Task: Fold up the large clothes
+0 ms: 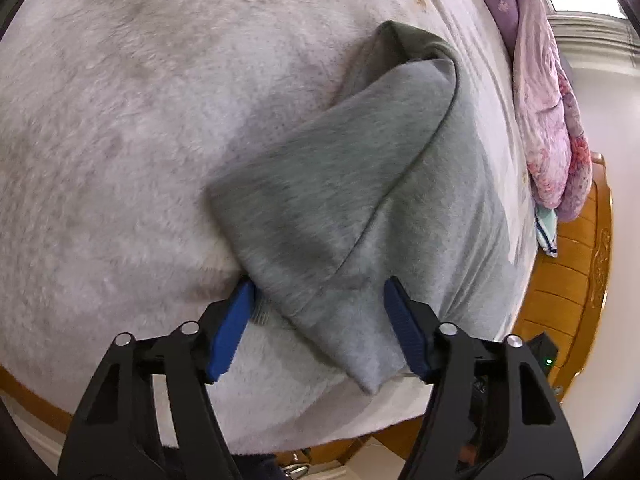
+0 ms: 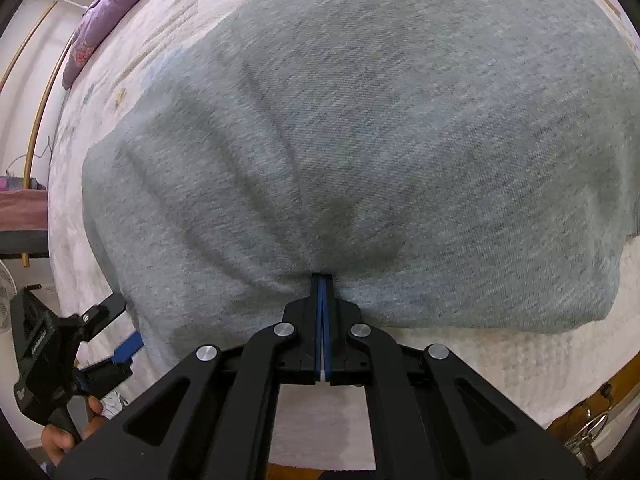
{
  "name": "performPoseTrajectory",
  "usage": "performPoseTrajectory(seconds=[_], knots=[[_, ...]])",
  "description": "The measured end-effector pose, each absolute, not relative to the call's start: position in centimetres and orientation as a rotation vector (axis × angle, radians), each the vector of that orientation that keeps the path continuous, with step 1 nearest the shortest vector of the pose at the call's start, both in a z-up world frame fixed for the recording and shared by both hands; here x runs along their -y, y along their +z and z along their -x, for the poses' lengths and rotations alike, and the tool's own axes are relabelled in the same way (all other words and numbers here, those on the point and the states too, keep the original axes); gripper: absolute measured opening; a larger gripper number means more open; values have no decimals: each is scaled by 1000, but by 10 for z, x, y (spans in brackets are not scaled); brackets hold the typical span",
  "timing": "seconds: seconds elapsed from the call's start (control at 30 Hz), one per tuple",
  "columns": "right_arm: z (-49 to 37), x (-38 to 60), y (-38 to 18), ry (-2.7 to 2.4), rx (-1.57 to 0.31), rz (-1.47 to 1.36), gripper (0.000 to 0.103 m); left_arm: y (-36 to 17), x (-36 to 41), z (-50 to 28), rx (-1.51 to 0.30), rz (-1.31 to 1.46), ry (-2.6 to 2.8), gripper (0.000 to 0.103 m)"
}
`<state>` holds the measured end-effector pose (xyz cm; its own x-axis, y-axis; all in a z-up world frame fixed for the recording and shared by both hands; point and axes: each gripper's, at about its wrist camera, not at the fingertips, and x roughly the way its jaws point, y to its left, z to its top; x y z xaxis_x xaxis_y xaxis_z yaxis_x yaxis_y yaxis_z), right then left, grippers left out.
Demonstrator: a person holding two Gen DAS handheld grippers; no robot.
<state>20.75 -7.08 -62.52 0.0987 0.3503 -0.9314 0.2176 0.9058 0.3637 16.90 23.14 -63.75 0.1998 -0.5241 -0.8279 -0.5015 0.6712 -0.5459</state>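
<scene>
A grey sweatshirt-like garment (image 1: pixel 340 184) lies on a bed covered in white fleece (image 1: pixel 120 140), with one layer folded over itself. My left gripper (image 1: pixel 318 288) stands open astride the garment's near corner; its left pad (image 1: pixel 236 320) sits beside a ribbed edge, and the fabric between the pads is not pinched. In the right wrist view the garment (image 2: pixel 360 140) fills most of the frame. My right gripper (image 2: pixel 322 278) is shut on its near edge, and the cloth puckers into creases at the tips. The left gripper (image 2: pixel 120 340) shows there at lower left, held by a hand (image 2: pixel 60 440).
A pink and purple quilt (image 1: pixel 548 120) is heaped along the bed's far right side. The wooden bed frame (image 1: pixel 568 280) runs below it. In the right wrist view the purple quilt (image 2: pixel 108 8) lies at the upper left, and the bed's front edge (image 2: pixel 580 408) is close.
</scene>
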Motion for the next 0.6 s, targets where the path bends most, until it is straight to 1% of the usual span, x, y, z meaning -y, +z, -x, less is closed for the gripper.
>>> performPoseTrajectory(seconds=[0.17, 0.2, 0.23, 0.27, 0.33, 0.47, 0.6], knots=[[-208, 68, -627, 117, -1476, -471, 0, -644, -217, -176, -1424, 888, 4, 66], [-208, 69, -627, 120, -1474, -471, 0, -645, -217, -176, -1423, 884, 8, 65], [-207, 70, -626, 121, -1473, -473, 0, -646, -215, -175, -1425, 873, 16, 60], [-205, 71, -626, 123, -1472, -474, 0, -647, -214, -175, -1426, 867, 22, 57], [-204, 72, -625, 128, -1470, -470, 0, -648, -216, -169, -1425, 871, 33, 49], [-204, 73, -625, 142, -1464, -470, 0, -652, -226, -155, -1424, 963, 32, 49], [-202, 75, -624, 155, -1458, -467, 0, -657, -229, -141, -1371, 1073, 67, 49]])
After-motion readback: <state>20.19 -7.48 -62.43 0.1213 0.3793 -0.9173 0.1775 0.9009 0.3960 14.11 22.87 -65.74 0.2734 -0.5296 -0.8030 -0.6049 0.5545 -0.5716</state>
